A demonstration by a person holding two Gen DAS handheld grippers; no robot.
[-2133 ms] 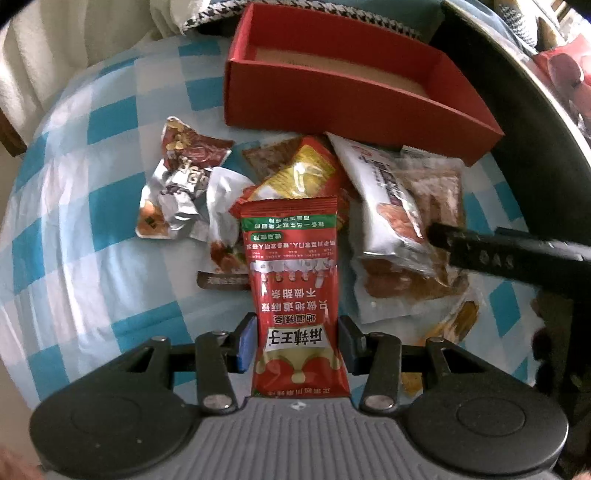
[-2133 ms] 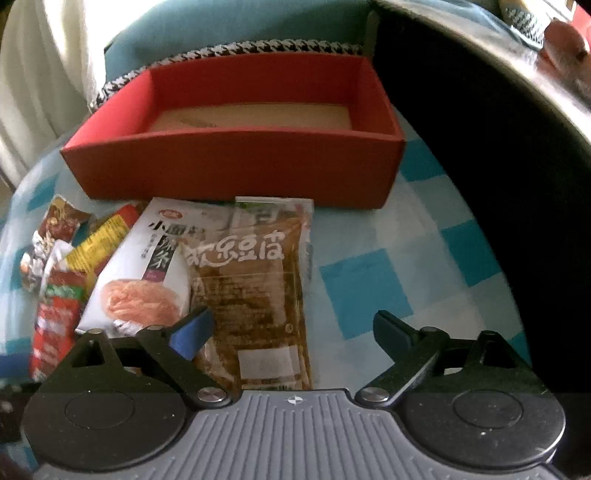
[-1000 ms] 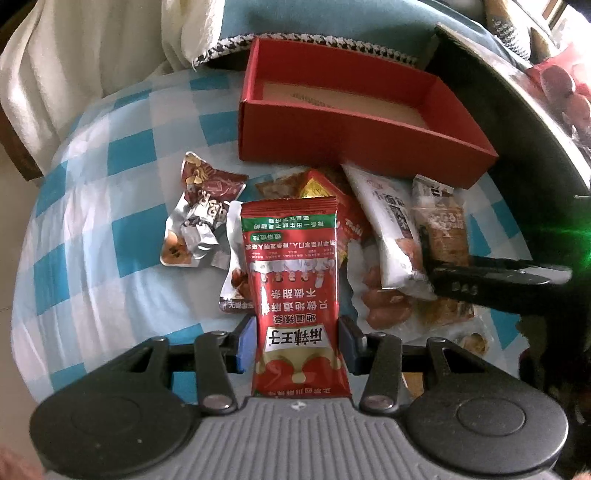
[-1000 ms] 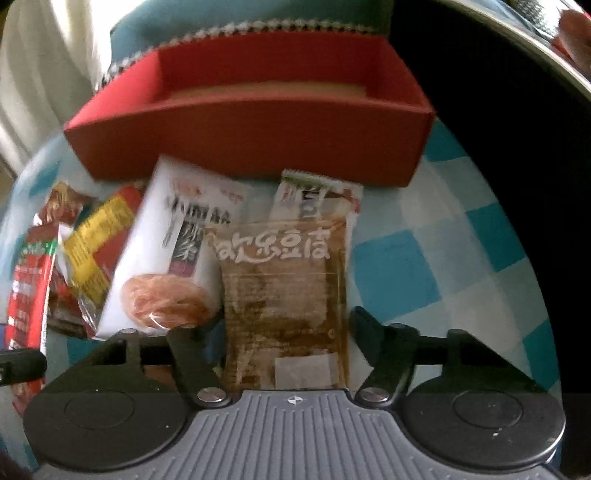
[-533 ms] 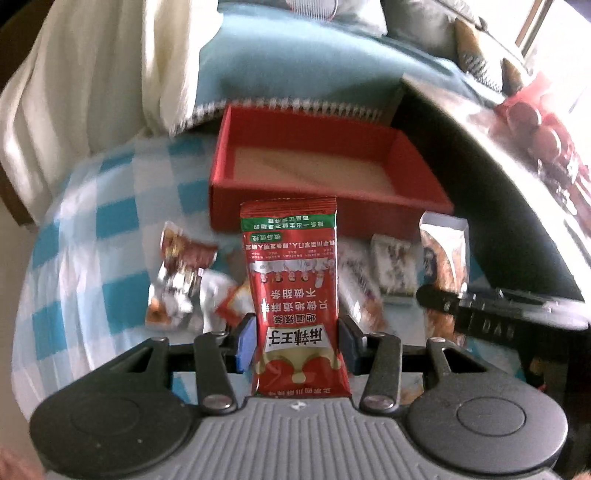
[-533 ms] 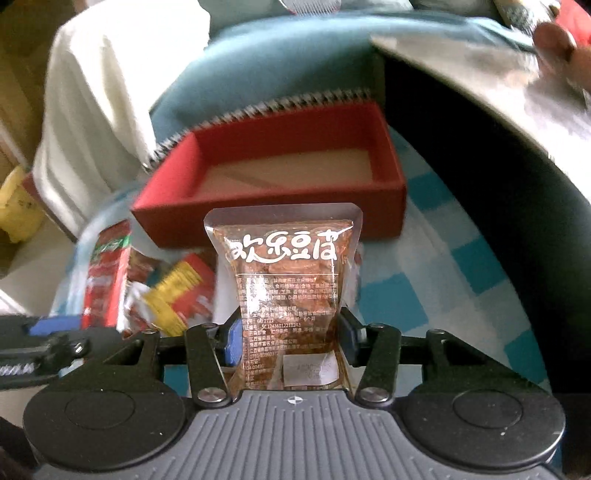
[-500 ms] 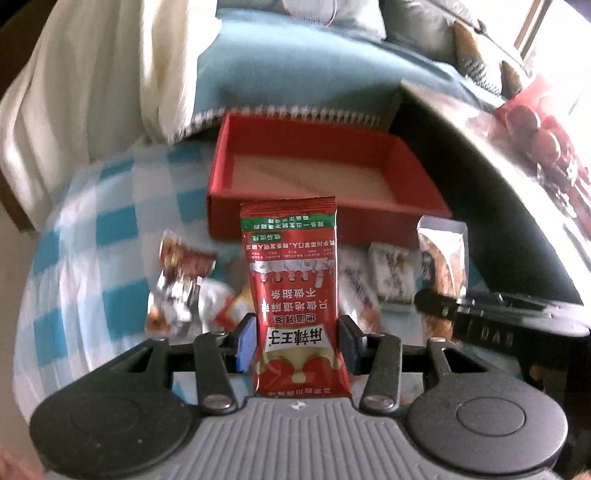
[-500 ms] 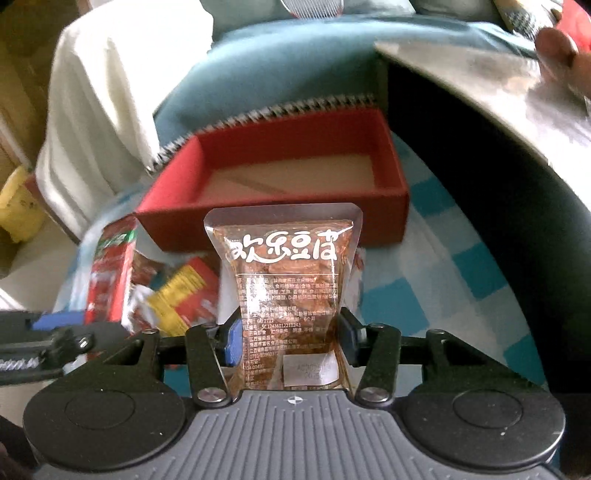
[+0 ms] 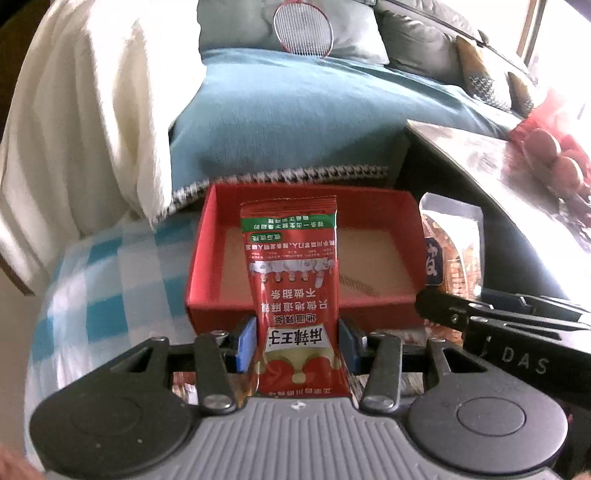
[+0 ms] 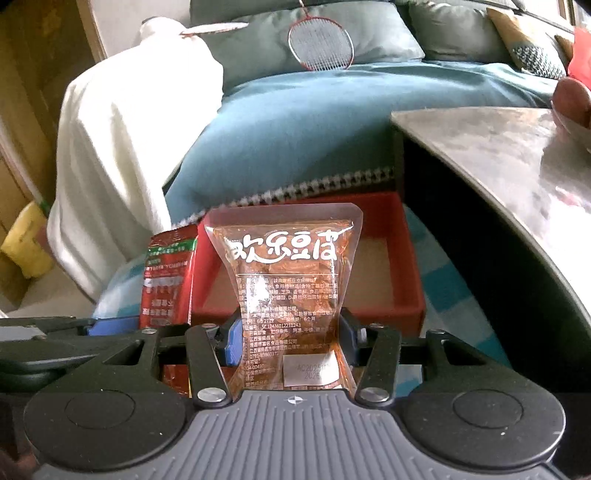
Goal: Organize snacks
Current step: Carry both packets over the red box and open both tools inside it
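Note:
My left gripper (image 9: 297, 339) is shut on a red snack packet (image 9: 291, 277), held upright in the air in front of the open red box (image 9: 207, 236). My right gripper (image 10: 286, 332) is shut on a clear packet of brown snack (image 10: 288, 266), also upright and lifted before the red box (image 10: 406, 306). The two packets hang side by side. In the right wrist view the red packet (image 10: 168, 273) is at the left. In the left wrist view the clear packet (image 9: 454, 251) is at the right, above the right gripper's fingers (image 9: 443, 314). The box's tan floor looks bare.
The box stands on a blue-and-white checked cloth (image 9: 103, 280). A dark table with a shiny top (image 10: 498, 166) rises close on the right. Behind the box are a blue sofa (image 9: 295, 110), a white cloth (image 9: 74, 110) and a racket (image 9: 303, 29). Other snacks (image 9: 413, 380) show under the fingers.
The right gripper has shut on the clear packet and lifted it off the cloth. Both grippers have risen with their packets, and the snack pile has dropped almost out of view.

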